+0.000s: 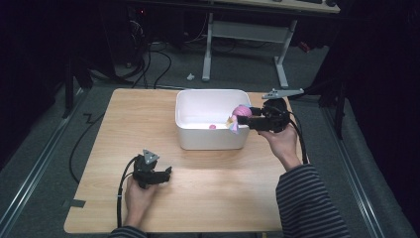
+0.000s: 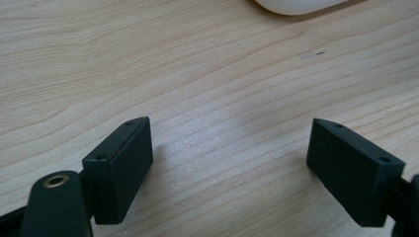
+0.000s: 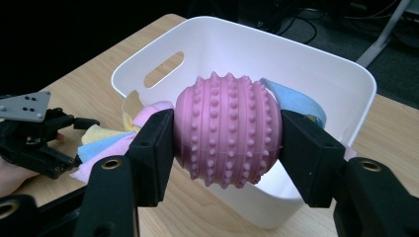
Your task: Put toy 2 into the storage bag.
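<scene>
Pink studded ball [image 3: 227,131] sits clamped in the right gripper [image 3: 227,143] above the white tub [image 3: 346,79], ready for dropping; left gripper [image 2: 230,163] rests wide apart.

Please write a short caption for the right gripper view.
Right gripper clamps a pink studded ball over the white bin.

Overhead light brightens the table [image 1: 198,198] against dark surroundings, with glare inside the white bin [image 1: 198,106].

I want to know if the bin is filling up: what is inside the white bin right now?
In the white bin, one small pink thing lies on the floor. The near wall and the spiky pink ball in the right gripper hide some of it.
</scene>
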{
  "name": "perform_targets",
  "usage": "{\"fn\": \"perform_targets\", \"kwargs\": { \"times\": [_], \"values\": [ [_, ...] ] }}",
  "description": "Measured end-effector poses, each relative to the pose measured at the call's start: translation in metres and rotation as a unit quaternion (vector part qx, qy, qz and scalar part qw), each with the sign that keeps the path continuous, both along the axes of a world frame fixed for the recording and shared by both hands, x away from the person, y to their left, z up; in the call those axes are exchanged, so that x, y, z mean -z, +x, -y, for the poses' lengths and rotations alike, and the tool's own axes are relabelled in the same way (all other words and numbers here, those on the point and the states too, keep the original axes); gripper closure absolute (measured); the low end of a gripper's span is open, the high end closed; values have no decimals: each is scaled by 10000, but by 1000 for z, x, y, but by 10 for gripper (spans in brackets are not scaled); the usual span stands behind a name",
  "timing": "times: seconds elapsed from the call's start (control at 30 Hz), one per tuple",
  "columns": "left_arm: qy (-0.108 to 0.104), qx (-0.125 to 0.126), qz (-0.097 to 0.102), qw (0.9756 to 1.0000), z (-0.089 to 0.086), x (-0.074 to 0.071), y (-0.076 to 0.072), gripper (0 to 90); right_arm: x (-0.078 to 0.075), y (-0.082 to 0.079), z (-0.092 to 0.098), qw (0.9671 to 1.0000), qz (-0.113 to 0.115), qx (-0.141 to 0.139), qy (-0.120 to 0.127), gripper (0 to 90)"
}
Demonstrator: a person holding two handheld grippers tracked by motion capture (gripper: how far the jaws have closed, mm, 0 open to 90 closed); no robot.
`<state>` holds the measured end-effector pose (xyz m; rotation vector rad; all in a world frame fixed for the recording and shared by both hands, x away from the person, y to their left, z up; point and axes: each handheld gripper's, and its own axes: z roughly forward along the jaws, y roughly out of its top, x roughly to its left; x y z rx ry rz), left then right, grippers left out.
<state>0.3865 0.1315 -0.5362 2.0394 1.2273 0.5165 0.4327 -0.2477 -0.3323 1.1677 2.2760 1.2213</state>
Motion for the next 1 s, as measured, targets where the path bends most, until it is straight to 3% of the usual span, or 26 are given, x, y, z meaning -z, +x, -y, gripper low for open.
{"fn": "perform_targets", "kwargs": {
  "times": [0.27,0.67,1.0],
  "values": [
    [-8,0,-1,10000,0,0,0,182,6,17,-25,9998,-132,-49,-110,412],
    [-4,1,-2,10000,0,0,0,182,27,39,-61,9984,-449,21,-334,411],
    [-3,2,-1,10000,0,0,0,182,41,47,-70,9967,-673,124,-447,407]
  ]
}}
